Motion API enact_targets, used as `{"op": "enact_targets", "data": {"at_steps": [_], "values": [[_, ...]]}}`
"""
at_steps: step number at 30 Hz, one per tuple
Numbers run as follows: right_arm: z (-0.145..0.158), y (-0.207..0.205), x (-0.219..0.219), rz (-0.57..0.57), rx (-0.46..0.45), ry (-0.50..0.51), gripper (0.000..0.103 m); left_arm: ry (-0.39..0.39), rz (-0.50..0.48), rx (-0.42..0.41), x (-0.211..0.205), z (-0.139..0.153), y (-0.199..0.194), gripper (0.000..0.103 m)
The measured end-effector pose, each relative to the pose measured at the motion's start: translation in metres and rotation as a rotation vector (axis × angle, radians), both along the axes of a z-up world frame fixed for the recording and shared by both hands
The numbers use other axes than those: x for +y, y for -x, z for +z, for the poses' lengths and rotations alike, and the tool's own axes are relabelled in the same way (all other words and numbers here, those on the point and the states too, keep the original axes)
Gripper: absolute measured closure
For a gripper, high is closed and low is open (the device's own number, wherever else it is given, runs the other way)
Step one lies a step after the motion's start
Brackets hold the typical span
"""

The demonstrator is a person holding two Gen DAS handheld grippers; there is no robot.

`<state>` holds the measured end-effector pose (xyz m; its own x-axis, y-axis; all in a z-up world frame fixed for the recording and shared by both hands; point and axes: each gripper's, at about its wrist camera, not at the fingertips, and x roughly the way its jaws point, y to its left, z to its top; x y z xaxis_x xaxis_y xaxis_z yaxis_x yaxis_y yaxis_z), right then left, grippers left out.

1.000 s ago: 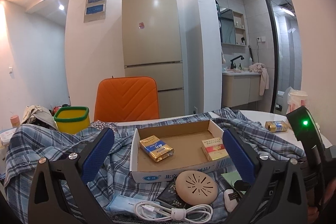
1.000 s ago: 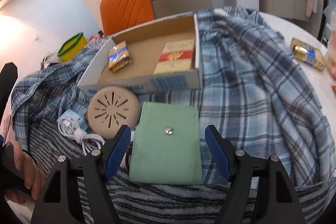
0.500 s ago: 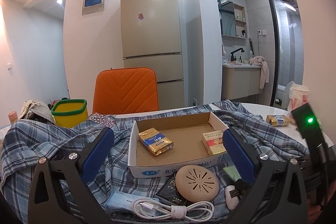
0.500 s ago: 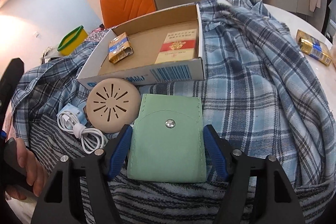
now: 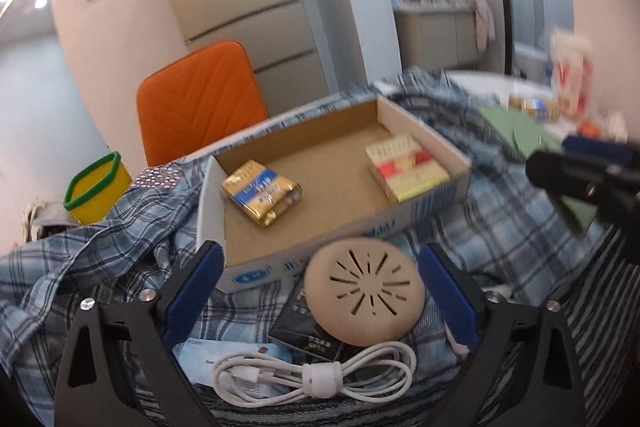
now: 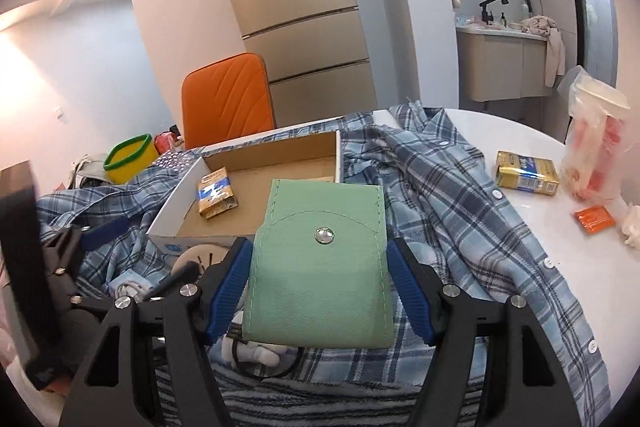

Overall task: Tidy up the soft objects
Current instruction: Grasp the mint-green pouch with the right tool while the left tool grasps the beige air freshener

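Pouch [image 6: 320,267], green with a snap, is clamped between the blue pads of the right tongs [image 6: 318,287] and held clear of the plaid shirt [image 6: 460,227] spread below. Ahead of these tongs, past the pouch's top edge, the open cardboard box [image 6: 176,203] is seen, with free floor between a gold pack [image 6: 216,197] and its far wall. To their right the white surface [image 6: 540,155] lies bare up to another gold pack [image 6: 527,173] and a bagged cup [image 6: 596,143].

The left tongs [image 5: 320,303] are apart and closing, nothing pressed; a tan slotted disc [image 5: 364,291] lies between the pads, beside the right one. A coiled white cable [image 5: 312,375] lies nearer, the box's front edge just beyond. A red-and-white pack [image 5: 406,167] sits against the box's right wall.
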<state>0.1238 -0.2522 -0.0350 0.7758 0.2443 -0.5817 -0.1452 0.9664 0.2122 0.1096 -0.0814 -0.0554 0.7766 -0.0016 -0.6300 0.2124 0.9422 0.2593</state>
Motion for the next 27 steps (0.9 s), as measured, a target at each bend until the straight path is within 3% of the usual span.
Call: {"op": "enact_targets", "data": {"at_steps": [4, 10, 18, 21, 23, 27], "values": [[-0.001, 0.000, -0.001, -0.005, 0.017, 0.009, 0.032, -0.058, -0.054, 0.075, -0.013, -0.013, -0.006, 0.009], [-0.005, -0.002, -0.004, -0.001, 0.034, -0.011, 0.032, -0.143, -0.050, 0.154, -0.023, -0.029, -0.013, 0.009], [-0.004, -0.001, -0.003, 0.002, 0.035, -0.009, 0.032, -0.201, -0.059, 0.212, -0.030, -0.041, -0.017, 0.008], [-0.004, 0.000, -0.003, 0.001, 0.034, -0.004, 0.032, -0.176, -0.057, 0.234, -0.026, -0.042, -0.021, 0.009], [-0.004, 0.000, -0.004, -0.002, 0.031, -0.001, 0.032, -0.127, -0.075, 0.256, -0.021, -0.041, -0.022, 0.020], [-0.005, -0.001, -0.003, -0.004, 0.029, 0.010, 0.032, -0.092, -0.085, 0.221, -0.020, -0.034, -0.018, 0.023]]}}
